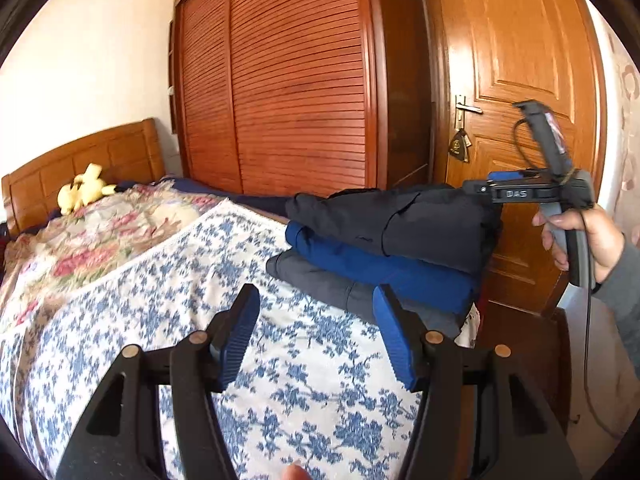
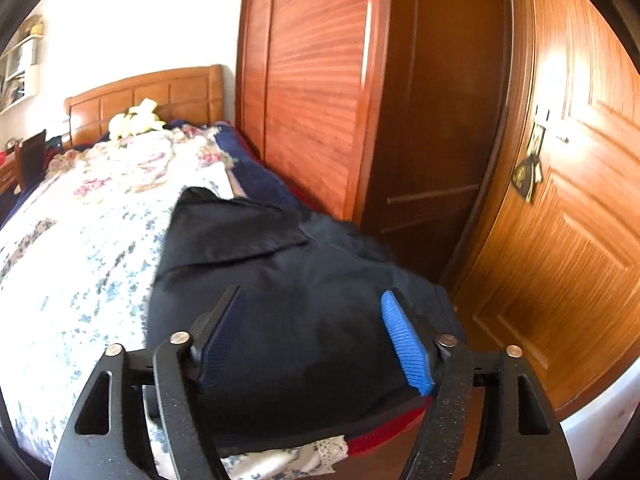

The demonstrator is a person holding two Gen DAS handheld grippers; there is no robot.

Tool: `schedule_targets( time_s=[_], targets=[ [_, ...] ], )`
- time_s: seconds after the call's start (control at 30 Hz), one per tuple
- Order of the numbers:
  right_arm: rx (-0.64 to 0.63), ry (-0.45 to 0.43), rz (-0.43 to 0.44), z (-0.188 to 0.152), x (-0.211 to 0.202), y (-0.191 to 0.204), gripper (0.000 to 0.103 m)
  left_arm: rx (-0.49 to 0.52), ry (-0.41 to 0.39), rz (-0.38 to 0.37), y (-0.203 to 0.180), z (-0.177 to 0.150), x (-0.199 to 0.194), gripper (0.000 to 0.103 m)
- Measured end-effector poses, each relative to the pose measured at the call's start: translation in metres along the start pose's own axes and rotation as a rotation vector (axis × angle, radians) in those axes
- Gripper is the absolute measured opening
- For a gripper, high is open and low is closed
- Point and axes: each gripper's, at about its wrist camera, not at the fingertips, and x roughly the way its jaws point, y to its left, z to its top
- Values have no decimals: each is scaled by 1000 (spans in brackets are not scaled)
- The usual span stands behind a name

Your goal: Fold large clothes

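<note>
Three folded garments sit stacked at the bed's (image 1: 132, 280) corner nearest the door (image 1: 520, 60), the black jacket (image 2: 280, 300) topmost, while left tool (image 1: 316, 340) and right tool (image 2: 314, 340) hang spread and empty, seemingly done.

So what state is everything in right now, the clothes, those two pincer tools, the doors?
Black garment: folded, top of the stack.
Blue garment: folded, middle of the stack.
Grey garment: folded, bottom, on the bed.
Left gripper: open, nothing between its fingers.
Right gripper: open above the black garment, not gripping.
Wardrobe doors: shut.
Room door: shut.
Plush toy: lying by the headboard.
</note>
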Motion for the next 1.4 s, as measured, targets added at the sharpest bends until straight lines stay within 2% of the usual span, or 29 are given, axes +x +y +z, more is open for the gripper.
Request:
schedule_targets(
  time_s=[0.13,0.43,0.73,0.93,1.13,1.4],
  targets=[
    [-34,-21,46,2,-12,31,86,-22,7,44,11,-13,-7,58],
    [-53,-71,146,-26,-14,111,88,-128,70,95,50,-59,-9,58],
    [-95,18,305,-81,10,206,88,-226,141,206,97,-125,-29,58],
    [-100,39,408,-107,-4,258,88,-273,152,311,118,-156,-71,58],
    [-103,43,514,-125,-32,312,88,-342,130,408,140,-179,-131,58],
    [-138,21,613,-133,-76,368,88,-381,91,529,155,-189,-200,58]
  ],
)
